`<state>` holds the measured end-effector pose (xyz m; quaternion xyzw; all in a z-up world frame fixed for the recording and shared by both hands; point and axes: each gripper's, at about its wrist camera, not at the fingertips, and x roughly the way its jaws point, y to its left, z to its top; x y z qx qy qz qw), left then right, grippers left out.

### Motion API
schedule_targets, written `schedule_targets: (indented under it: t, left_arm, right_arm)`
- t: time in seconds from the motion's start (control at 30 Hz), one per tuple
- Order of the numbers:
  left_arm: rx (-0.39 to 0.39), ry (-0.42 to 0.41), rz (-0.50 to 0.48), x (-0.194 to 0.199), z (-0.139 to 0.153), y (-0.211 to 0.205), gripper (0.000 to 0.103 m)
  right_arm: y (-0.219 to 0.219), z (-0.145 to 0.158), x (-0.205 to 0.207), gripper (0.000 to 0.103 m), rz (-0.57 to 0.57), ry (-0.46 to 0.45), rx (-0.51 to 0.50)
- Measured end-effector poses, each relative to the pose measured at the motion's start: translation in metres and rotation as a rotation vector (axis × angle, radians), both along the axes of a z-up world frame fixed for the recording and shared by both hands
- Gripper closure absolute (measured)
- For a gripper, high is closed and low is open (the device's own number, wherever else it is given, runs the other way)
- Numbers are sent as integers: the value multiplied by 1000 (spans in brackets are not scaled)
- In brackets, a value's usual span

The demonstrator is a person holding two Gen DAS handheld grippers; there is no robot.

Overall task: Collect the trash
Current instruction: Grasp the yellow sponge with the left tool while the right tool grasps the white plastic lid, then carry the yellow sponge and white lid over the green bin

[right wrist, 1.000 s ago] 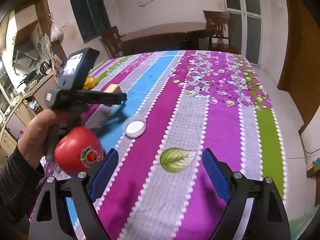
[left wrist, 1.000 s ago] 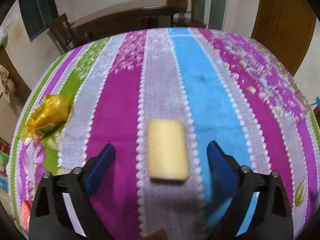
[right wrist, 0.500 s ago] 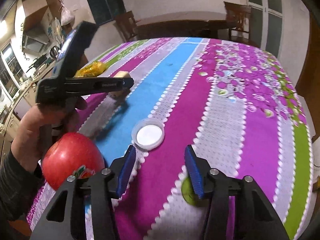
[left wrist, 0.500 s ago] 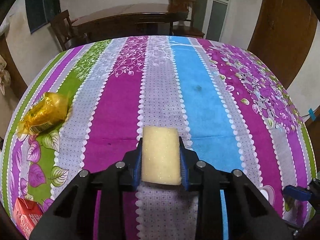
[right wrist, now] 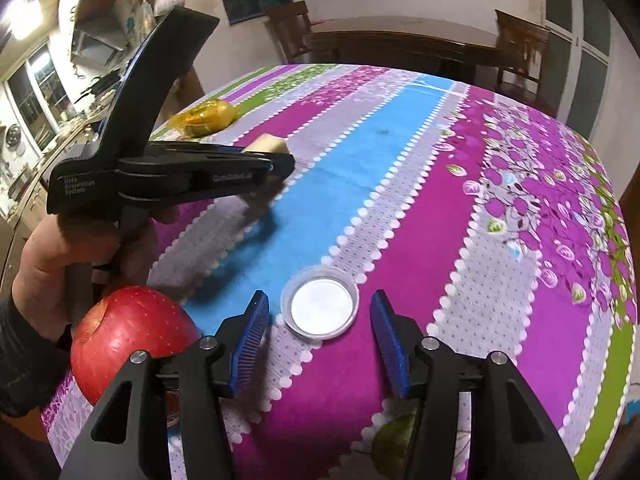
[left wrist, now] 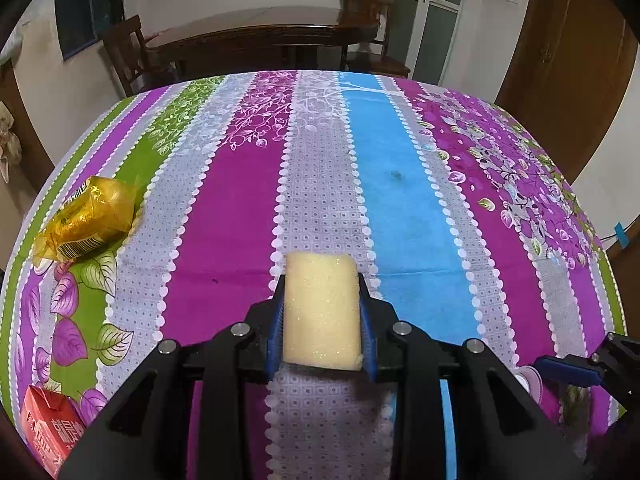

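Note:
My left gripper (left wrist: 322, 316) is shut on a pale yellow sponge (left wrist: 321, 312) and holds it just above the striped tablecloth (left wrist: 224, 208). The sponge (right wrist: 267, 145) and left gripper (right wrist: 280, 164) also show in the right wrist view. My right gripper (right wrist: 320, 332) is open, its blue pads on either side of a white plastic lid (right wrist: 320, 307) that lies flat on the cloth. A crumpled yellow wrapper (left wrist: 86, 218) lies at the left edge of the table.
A red apple (right wrist: 132, 340) sits near the table's front left by the left hand. A red carton (left wrist: 50, 428) stands at the near left corner. A dark wooden table (left wrist: 260, 36) and chairs stand beyond the far edge.
My left gripper closed on the sponge and lifted it slightly. My right gripper moved left and forward until the white lid lay between its pads, and its jaws narrowed.

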<state>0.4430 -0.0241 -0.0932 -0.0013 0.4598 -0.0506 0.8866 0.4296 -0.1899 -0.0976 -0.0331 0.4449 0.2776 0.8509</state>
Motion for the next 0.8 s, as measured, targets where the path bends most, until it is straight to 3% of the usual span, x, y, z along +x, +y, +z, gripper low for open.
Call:
schedule_targets:
  t: [0.2,0.3,0.33,0.47,0.67,0.8]
  left_arm:
    - [4,1,-7,1,0,-2,74]
    - [7,0,-10,1,-1,-2,74]
    - [8,-2,-12,1,0,-2,74]
    - [21,-10,-17,1,-1,-3,73]
    - [4,-9,-13,0,1,-1,73]
    - [-2,-79,-5,-9,18,1,73]
  right_arm:
    - [4,-2,6,44,19,-3,-26]
    - [8,-2,7,51,37,-17,-50]
    - [10,-2,5,59,46,-27,-68]
    - [11,-2,-1,62,41,-48,-83]
    - [-6,9,-12,62,-54,-122,-63]
    - [-20,31,-30,62,-171,-212,-44]
